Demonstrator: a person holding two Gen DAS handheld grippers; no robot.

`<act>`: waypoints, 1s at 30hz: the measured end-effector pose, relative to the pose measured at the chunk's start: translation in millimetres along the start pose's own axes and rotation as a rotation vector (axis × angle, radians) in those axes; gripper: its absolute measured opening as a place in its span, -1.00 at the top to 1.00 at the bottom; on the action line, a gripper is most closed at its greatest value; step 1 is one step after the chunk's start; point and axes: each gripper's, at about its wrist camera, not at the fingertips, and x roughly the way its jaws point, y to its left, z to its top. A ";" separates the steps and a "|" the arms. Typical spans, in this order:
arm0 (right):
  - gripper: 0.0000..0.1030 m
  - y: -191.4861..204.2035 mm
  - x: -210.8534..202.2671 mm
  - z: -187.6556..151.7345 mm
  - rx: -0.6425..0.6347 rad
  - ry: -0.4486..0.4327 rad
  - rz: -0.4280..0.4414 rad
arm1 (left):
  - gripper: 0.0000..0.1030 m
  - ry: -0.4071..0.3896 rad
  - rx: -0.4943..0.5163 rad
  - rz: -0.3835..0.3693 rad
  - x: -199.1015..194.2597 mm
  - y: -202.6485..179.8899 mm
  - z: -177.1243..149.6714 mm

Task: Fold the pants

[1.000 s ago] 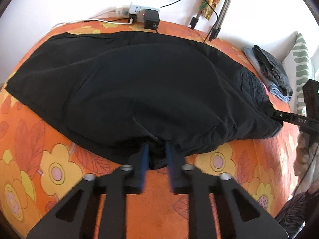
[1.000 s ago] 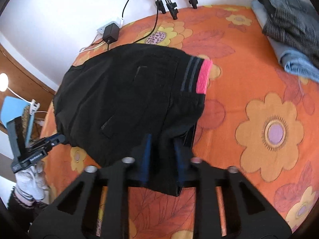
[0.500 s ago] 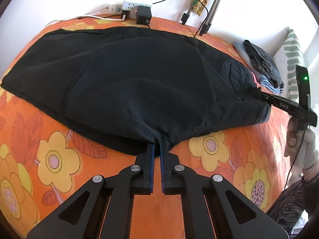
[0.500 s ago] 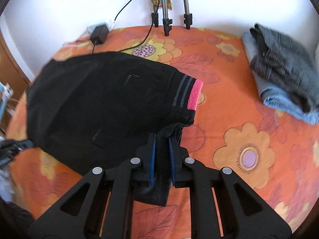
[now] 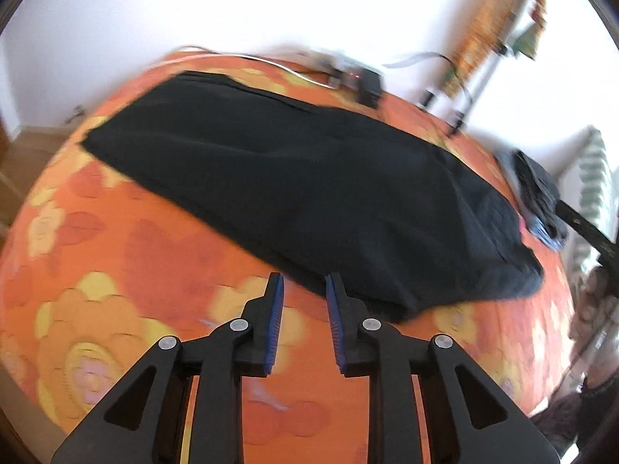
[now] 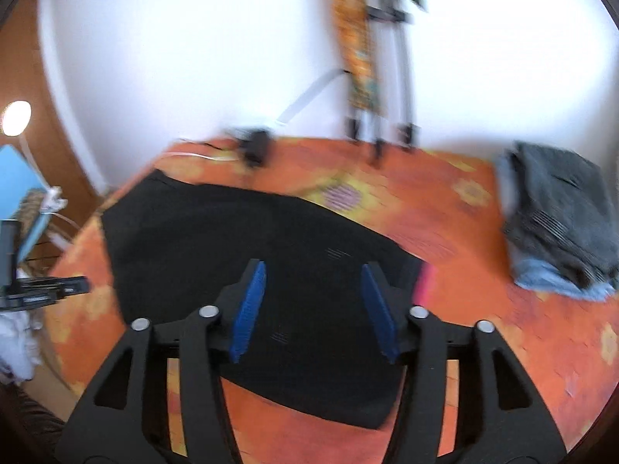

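Black pants lie folded lengthwise on the orange flowered bed cover, running from far left to near right. My left gripper hovers at their near edge; its jaws are opening, with nothing between them. In the right wrist view the pants spread below, a pink waistband patch at their right end. My right gripper hangs above the waist end, jaws opening, with no cloth between its blue pads.
Folded grey and blue clothes are stacked at the bed's right side. A black power adapter with cables and tripod legs stand by the far wall. A green patterned pillow lies at far right.
Both grippers let go of the pants' near edge and opened. The left one shifted left and back from the cloth. The right one rose, and the waist end dropped flat.
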 end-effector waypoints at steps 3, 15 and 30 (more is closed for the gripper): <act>-0.10 34.3 12.3 20.0 -0.043 0.015 0.091 | 0.59 -0.016 -0.062 0.030 -2.1 29.7 6.5; -0.10 212.8 117.9 82.6 -0.243 0.179 0.364 | 0.34 -0.084 -0.230 0.089 -2.1 143.2 56.1; -0.10 378.0 256.9 28.0 -0.558 0.401 0.412 | 0.16 -0.100 -0.435 -0.001 52.2 256.8 85.1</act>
